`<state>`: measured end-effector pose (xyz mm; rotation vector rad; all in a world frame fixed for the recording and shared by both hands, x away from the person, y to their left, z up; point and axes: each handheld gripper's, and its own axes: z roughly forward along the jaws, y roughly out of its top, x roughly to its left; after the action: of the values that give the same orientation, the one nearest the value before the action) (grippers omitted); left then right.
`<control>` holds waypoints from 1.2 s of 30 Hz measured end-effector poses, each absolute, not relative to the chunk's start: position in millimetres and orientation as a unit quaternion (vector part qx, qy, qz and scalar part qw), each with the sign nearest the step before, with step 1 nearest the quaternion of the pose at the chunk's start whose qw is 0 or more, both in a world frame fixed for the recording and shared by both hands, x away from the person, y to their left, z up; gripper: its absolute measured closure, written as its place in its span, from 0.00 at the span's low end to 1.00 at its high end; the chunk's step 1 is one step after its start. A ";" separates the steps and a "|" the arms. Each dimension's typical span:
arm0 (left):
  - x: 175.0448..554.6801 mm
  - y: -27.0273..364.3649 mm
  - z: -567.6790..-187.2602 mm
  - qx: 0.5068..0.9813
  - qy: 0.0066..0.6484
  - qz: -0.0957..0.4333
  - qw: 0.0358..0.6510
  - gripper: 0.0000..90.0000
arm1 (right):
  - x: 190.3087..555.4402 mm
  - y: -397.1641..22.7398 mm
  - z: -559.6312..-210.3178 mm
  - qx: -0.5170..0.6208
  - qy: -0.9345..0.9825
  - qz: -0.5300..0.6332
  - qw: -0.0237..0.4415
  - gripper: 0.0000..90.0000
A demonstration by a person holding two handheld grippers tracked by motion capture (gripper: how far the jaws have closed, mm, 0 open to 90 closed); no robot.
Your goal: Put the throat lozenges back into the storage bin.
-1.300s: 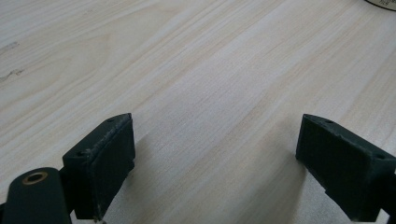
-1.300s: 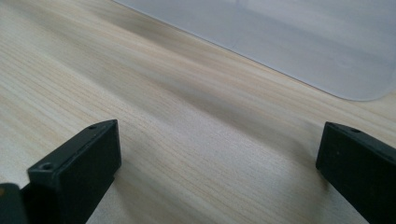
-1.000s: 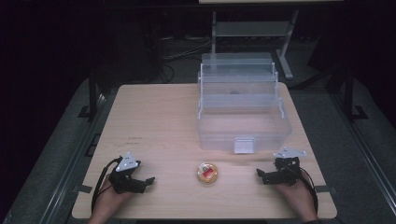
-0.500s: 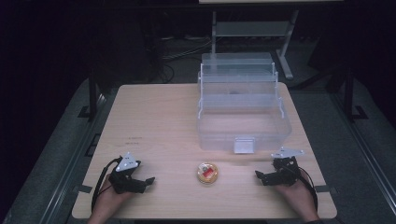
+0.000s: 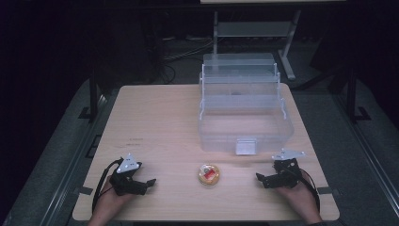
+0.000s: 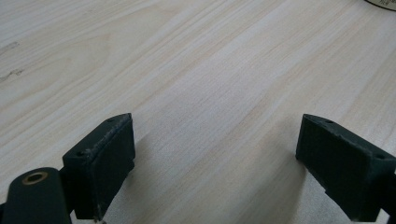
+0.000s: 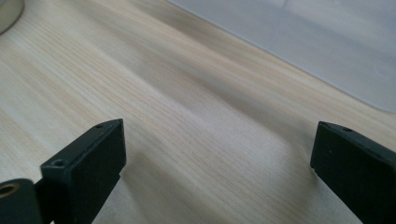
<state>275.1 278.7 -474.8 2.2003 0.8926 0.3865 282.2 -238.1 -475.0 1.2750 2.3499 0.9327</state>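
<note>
**At the start line: both grippers parked, small round tub not yet approached**

We read this as the opening step, before any reach. Our left gripper (image 5: 149, 181) rests near the table's (image 5: 160, 117) front-left corner, fingers (image 6: 100, 163) spread wide w/ bare wood between them. Our right gripper (image 5: 260, 178) sits near the front-right corner; its fingers (image 7: 84, 163) are also wide apart w/ nothing between them, and they've just been shifting a bit, closing then reopening slightly.

The small round clear tub w/ red-and-yellow contents (image 5: 208, 174) stands at the middle of the front edge, between the two grippers & apart from both. The big clear plastic tiered box (image 5: 244, 113) stands open toward the back-right, just behind the tub.

Next move, as we judge it: bring one gripper in level to the tub, fingers straddling it, then close. The tub is small and round, so it could slip if the grip isn't centred.
</note>
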 end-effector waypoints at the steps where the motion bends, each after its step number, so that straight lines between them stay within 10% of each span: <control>1: 275.1 278.7 -474.8 0.853 0.346 0.150 0.360 0.12 | 282.2 -238.1 -475.0 0.445 0.820 0.325 0.154 0.03; 36: 274.9 278.6 -474.9 0.853 0.347 0.149 0.360 0.12 | 278.2 -211.5 -445.7 0.386 0.837 0.363 0.135 0.03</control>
<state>274.9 278.6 -474.9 2.1992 0.8953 0.3845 278.2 -211.5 -445.7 1.1179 2.4256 1.0519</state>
